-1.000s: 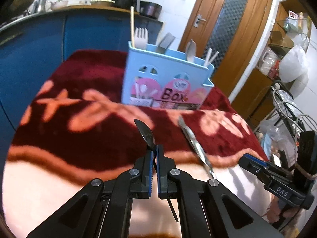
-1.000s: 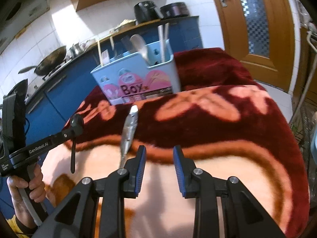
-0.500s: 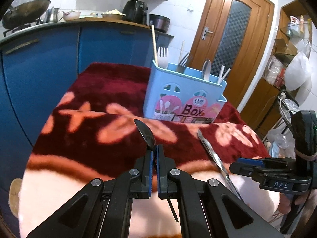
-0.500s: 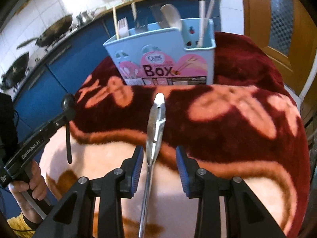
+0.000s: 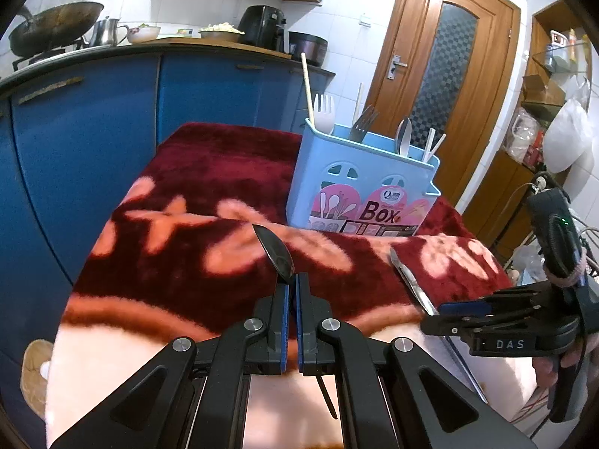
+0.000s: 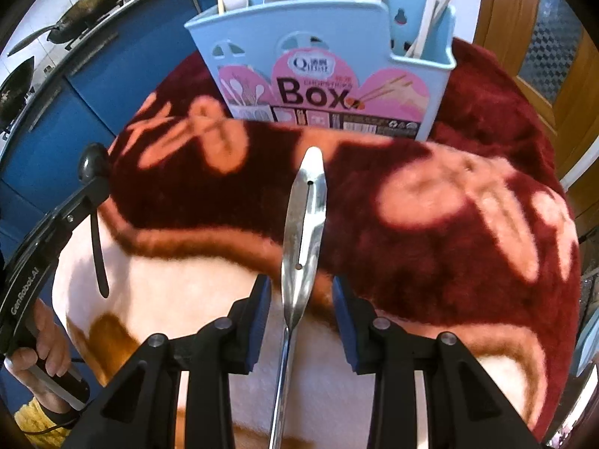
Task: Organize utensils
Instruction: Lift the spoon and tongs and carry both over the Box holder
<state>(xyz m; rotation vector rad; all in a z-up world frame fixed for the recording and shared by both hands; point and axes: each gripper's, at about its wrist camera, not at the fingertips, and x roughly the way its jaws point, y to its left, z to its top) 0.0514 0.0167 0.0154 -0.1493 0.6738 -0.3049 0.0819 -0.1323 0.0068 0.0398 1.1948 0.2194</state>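
My left gripper (image 5: 292, 287) is shut on a black spoon (image 5: 275, 250), held above the red flowered blanket (image 5: 209, 172); it also shows in the right wrist view (image 6: 93, 202). A steel peeler (image 6: 304, 224) lies on the blanket. My right gripper (image 6: 299, 292) is open with a finger on each side of the peeler, apart from it. The blue utensil box (image 5: 359, 191) stands upright behind, holding forks, spoons and chopsticks; it fills the top of the right wrist view (image 6: 322, 56).
Blue kitchen cabinets (image 5: 93, 119) with a wok (image 5: 56, 33) and pots stand behind the table on the left. A wooden door (image 5: 441, 67) and cluttered shelves (image 5: 550, 112) are at the right. The blanket's edge drops off at the right.
My right gripper has moved left and forward over the peeler, which now lies between its open fingers. My left gripper has pulled back and up with the spoon.
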